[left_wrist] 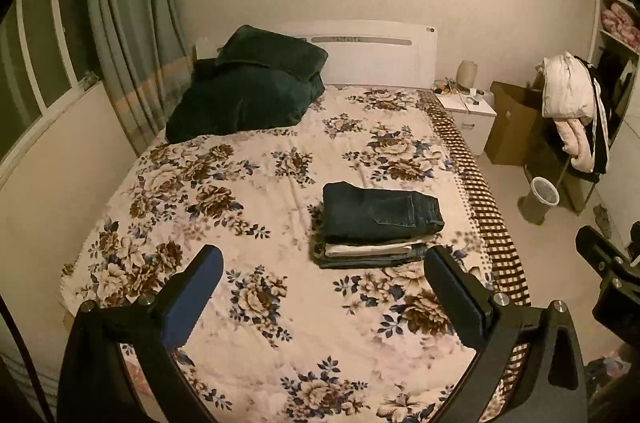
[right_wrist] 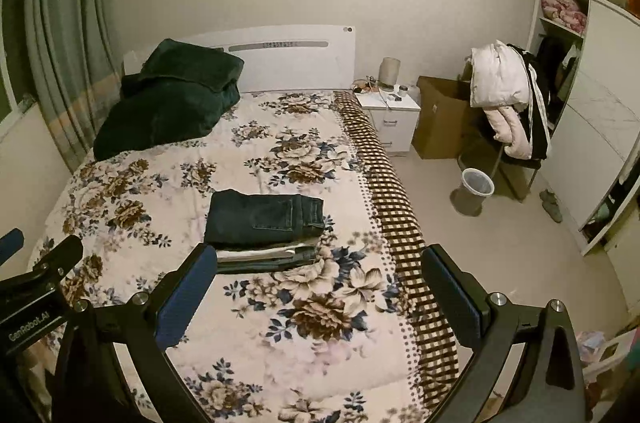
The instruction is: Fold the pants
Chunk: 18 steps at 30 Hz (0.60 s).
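A folded pair of dark blue jeans lies on top of a small stack of folded clothes on the floral bedspread, right of the bed's middle. The jeans also show in the right wrist view on the stack. My left gripper is open and empty, held above the bed in front of the stack. My right gripper is open and empty, held just right of the stack. Part of the right gripper shows at the left view's right edge.
A dark green blanket is heaped by the white headboard. A white nightstand, a cardboard box, a chair with jackets, a waste bin and a wardrobe stand right of the bed. Curtains hang left.
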Each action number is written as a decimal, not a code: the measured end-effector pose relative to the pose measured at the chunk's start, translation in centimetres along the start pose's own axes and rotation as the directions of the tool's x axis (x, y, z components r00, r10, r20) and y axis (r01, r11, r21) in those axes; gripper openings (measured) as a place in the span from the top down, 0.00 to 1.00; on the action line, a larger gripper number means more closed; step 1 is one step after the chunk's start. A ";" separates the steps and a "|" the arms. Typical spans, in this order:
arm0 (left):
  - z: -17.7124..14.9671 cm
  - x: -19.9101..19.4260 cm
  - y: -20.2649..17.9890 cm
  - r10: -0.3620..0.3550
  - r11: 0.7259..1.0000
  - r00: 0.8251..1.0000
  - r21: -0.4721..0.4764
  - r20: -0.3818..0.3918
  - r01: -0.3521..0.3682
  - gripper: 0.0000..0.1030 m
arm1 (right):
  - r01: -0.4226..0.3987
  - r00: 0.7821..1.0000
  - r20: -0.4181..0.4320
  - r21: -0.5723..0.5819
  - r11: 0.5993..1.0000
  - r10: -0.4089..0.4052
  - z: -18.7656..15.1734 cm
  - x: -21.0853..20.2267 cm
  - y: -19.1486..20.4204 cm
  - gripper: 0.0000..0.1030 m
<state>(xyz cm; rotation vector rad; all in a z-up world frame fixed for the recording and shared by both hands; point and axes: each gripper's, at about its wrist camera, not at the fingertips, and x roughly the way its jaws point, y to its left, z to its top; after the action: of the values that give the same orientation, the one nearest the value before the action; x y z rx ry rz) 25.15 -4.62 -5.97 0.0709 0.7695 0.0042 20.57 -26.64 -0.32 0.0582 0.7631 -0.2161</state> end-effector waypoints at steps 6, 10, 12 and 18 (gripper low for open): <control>0.1 1.1 -0.4 0.006 1.000 1.000 0.009 -0.017 -0.006 0.00 | -0.002 1.000 -0.015 -0.003 1.000 0.002 -0.6 2.1 0.3 0.00; 0.2 1.6 -0.4 0.003 1.000 1.000 0.011 -0.027 -0.002 0.00 | -0.010 1.000 -0.024 0.001 1.000 0.010 -1.0 2.9 0.4 0.00; 0.2 1.7 -0.4 -0.001 1.000 1.000 0.010 -0.029 0.001 0.00 | -0.015 1.000 -0.024 0.001 1.000 0.015 -1.2 3.0 0.4 0.00; 0.1 1.8 -0.3 -0.015 1.000 1.000 0.005 -0.025 0.016 0.00 | -0.028 0.999 -0.034 0.002 1.000 0.028 -1.5 3.5 0.4 0.00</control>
<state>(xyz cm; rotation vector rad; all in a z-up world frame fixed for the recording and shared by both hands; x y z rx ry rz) 26.46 -4.83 -7.16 0.0697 0.7949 -0.0116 22.09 -26.67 -3.80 0.0742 0.7951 -0.1898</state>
